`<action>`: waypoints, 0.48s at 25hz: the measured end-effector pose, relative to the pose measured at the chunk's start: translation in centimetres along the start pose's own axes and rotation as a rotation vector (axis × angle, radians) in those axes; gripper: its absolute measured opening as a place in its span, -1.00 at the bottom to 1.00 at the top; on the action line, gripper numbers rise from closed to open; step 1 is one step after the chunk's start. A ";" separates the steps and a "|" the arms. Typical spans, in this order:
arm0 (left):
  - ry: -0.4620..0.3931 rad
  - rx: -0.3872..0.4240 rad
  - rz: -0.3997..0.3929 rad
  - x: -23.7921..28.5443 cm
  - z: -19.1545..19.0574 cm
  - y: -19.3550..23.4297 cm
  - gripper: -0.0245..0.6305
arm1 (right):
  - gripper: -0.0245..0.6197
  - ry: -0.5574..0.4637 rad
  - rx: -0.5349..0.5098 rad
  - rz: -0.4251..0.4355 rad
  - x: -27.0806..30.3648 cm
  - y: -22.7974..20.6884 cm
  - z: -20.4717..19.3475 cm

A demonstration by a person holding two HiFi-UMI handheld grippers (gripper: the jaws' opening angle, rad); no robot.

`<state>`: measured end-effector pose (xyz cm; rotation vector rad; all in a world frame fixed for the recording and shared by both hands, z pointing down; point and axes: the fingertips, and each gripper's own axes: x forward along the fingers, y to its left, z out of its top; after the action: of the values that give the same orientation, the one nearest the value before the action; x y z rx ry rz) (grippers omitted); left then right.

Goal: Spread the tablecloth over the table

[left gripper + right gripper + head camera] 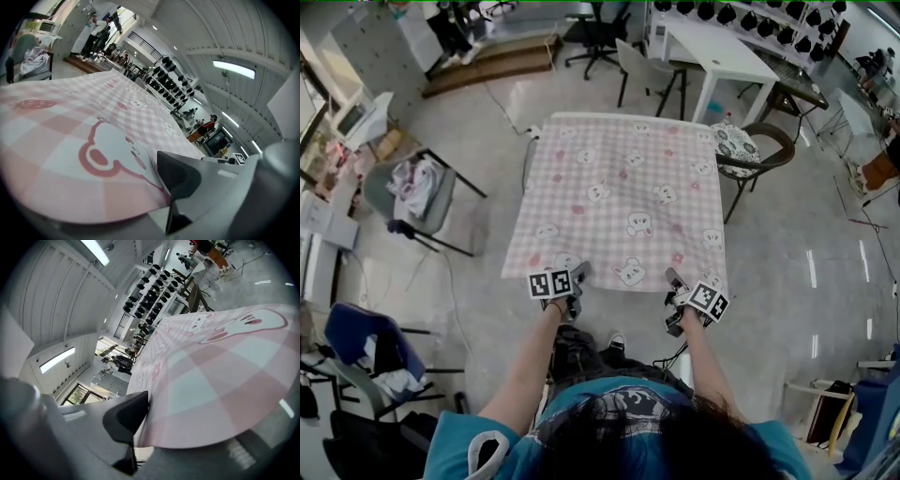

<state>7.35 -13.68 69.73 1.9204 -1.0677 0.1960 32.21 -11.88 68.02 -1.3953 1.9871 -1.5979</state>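
A pink checked tablecloth (619,187) with cartoon animal faces lies flat over the square table, its near edge hanging toward me. My left gripper (577,279) grips the near left corner of that edge. In the left gripper view the tablecloth (93,140) runs in between the jaws of the left gripper (165,206), with the dark pad resting on it. My right gripper (674,284) holds the near right corner. The right gripper view shows the tablecloth (225,380) lying across the lower jaw of the right gripper (140,430), the dark pad against its edge.
A grey chair (417,192) piled with clothes stands left of the table. A chair with a patterned cushion (736,145) sits at the table's far right corner. Beyond are a white table (717,52) and an office chair (600,37). A blue chair (366,347) is at my left.
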 end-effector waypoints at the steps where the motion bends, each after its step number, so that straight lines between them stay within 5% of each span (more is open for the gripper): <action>1: 0.011 0.018 0.007 0.2 -0.1 0.0 -0.66 | -0.84 0.001 0.002 -0.006 0.1 -0.3 0.0; 6: 0.059 0.066 0.074 1.3 -1.4 0.8 -0.72 | -0.85 0.005 0.005 -0.045 0.4 -1.6 -0.5; 12: 0.065 0.022 0.103 2.2 -1.4 2.0 -0.72 | -0.86 0.000 0.025 -0.074 1.4 -2.6 -0.5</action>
<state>7.60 -14.36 72.88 1.8678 -1.1259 0.3268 32.47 -12.55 70.96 -1.4754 1.9300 -1.6478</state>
